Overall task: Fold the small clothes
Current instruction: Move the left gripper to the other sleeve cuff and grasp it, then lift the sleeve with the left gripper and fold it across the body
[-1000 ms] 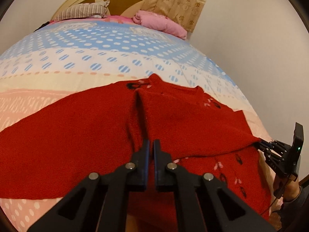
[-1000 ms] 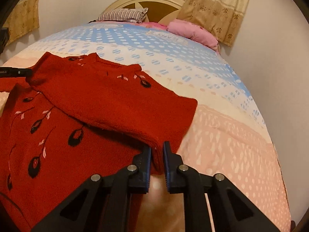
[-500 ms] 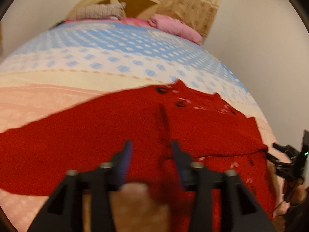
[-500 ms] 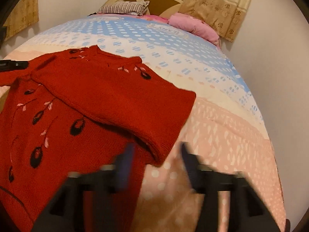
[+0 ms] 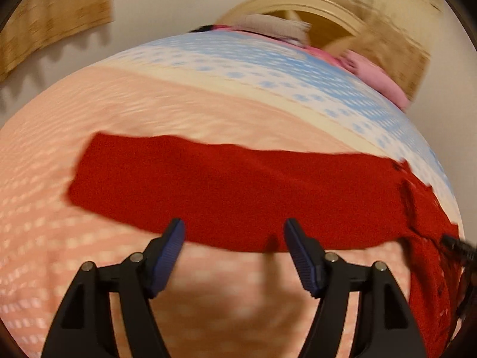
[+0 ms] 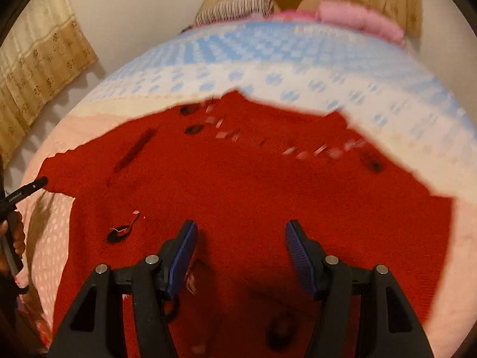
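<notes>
A: Where's the sleeve (image 5: 226,191) now?

B: Just ahead of the left claw (image 5: 234,235), lying crosswise. Jaws just opened wide, empty. Right claw (image 6: 241,238) gapes empty too, over the sweater (image 6: 253,185) body.

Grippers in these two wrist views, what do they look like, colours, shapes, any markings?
Both the left gripper and the right gripper have matte black angular arms with triangular cut-outs and silver round screw heads. The fingers carry ribbed dark blue pads. In the right wrist view, the other gripper's black finger bears small white lettering, too blurred to read.
</notes>
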`<act>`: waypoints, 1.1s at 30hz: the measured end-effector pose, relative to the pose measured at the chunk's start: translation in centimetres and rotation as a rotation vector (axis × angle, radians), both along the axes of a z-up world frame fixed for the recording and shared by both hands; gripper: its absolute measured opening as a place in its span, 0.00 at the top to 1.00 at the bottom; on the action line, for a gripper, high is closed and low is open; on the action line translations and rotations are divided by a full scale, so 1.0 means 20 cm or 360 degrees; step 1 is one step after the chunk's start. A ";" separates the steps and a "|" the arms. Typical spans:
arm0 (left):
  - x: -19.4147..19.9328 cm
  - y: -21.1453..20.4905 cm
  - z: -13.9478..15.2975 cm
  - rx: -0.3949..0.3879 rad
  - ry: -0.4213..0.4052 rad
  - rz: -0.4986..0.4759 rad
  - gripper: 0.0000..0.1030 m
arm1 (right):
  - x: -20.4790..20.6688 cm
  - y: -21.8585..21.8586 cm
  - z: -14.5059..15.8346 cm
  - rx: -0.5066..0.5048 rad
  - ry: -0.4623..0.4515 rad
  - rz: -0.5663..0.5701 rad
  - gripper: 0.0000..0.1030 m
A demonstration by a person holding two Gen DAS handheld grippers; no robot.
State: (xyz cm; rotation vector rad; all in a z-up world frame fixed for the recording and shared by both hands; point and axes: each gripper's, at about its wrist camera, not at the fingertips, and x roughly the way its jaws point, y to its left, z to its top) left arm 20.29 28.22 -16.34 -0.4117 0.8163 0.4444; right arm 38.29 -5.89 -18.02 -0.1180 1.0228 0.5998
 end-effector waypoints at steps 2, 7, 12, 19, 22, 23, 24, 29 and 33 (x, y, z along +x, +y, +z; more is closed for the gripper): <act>-0.06 0.09 -0.01 -0.0027 -0.0006 0.0080 0.31 | -0.04 0.06 -0.02 -0.0035 -0.0070 0.0036 0.37; -0.22 0.28 -0.03 -0.0230 -0.0097 0.0276 0.31 | -0.13 0.11 -0.05 -0.0099 -0.0191 0.0112 0.35; -0.35 0.40 -0.10 -0.0730 -0.0395 0.0416 0.31 | -0.15 0.14 -0.07 -0.0178 -0.0261 0.0119 0.26; -0.24 0.38 -0.16 -0.0831 -0.0441 0.0454 0.31 | -0.15 0.11 -0.07 -0.0187 -0.0260 0.0088 0.18; -0.22 0.41 -0.18 -0.0823 -0.0497 0.0517 0.31 | -0.16 0.11 -0.08 -0.0193 -0.0268 0.0080 0.17; -0.22 0.43 -0.18 -0.0822 -0.0519 0.0535 0.31 | -0.16 0.11 -0.08 -0.0193 -0.0270 0.0077 0.17; -0.22 0.44 -0.18 -0.0813 -0.0537 0.0552 0.31 | -0.16 0.11 -0.08 -0.0193 -0.0272 0.0076 0.17; -0.24 0.49 -0.18 -0.0747 -0.0608 0.0611 0.31 | -0.16 0.11 -0.08 -0.0193 -0.0278 0.0069 0.16; -0.24 0.52 -0.18 -0.0688 -0.0603 0.0628 0.63 | -0.17 0.10 -0.08 -0.0190 -0.0281 0.0066 0.16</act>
